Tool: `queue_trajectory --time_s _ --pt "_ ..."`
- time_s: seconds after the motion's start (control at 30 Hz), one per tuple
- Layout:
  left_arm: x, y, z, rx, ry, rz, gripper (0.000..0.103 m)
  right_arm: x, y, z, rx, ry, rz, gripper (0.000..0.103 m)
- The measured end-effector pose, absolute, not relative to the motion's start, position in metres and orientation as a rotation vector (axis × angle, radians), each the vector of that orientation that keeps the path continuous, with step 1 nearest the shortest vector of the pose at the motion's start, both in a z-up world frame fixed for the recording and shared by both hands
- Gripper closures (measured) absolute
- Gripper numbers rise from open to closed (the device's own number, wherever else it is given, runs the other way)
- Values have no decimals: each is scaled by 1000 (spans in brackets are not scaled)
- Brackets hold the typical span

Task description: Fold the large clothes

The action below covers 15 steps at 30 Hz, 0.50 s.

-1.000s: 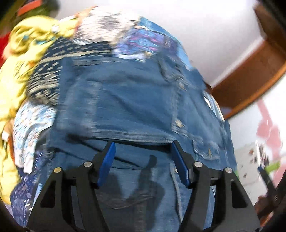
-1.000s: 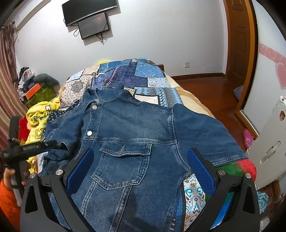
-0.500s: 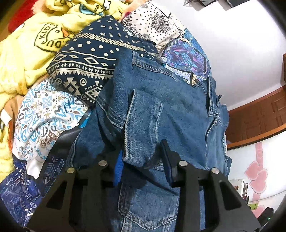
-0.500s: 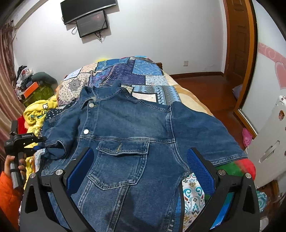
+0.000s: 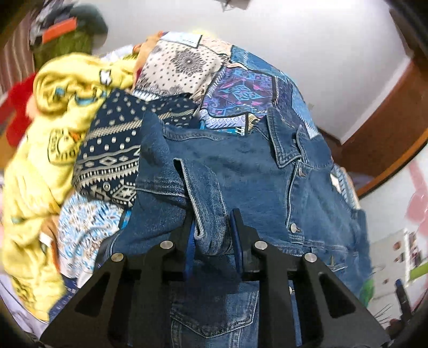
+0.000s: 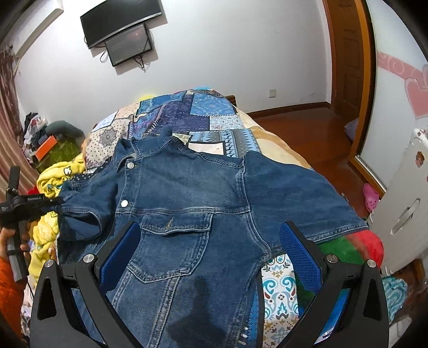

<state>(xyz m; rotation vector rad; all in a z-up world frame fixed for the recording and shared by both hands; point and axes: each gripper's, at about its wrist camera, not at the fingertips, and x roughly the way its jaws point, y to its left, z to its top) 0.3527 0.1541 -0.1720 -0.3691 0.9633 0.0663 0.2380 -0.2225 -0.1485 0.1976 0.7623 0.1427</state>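
Note:
A blue denim jacket (image 6: 192,203) lies front up on the patchwork bed cover, collar toward the far wall. It also shows in the left wrist view (image 5: 262,182). My left gripper (image 5: 211,235) is shut on the cuff of the jacket's short sleeve (image 5: 206,211) and holds it up over the jacket body. In the right wrist view that gripper (image 6: 57,204) pinches the sleeve (image 6: 80,214) at the jacket's left side. My right gripper (image 6: 216,254) is open and empty, hovering above the chest pocket (image 6: 171,246). The other sleeve (image 6: 299,198) lies flat to the right.
A patchwork bed cover (image 6: 198,117) lies under the jacket. A yellow garment (image 5: 45,150) is heaped at the left bed edge. A door (image 6: 345,67) and wooden floor (image 6: 307,125) are at the right. A wall screen (image 6: 120,24) hangs ahead. A white cabinet (image 6: 401,200) stands at far right.
My left gripper has closed on the sleeve cuff and lifted it off the bed. The right gripper has stayed open above the jacket front.

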Motion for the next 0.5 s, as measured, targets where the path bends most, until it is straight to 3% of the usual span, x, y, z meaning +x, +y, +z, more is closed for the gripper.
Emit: queue_trajectory --time_s 0.5 --pt "338 187 -215 -636 1074 78 77 236 -247 -151 267 763 126 0"
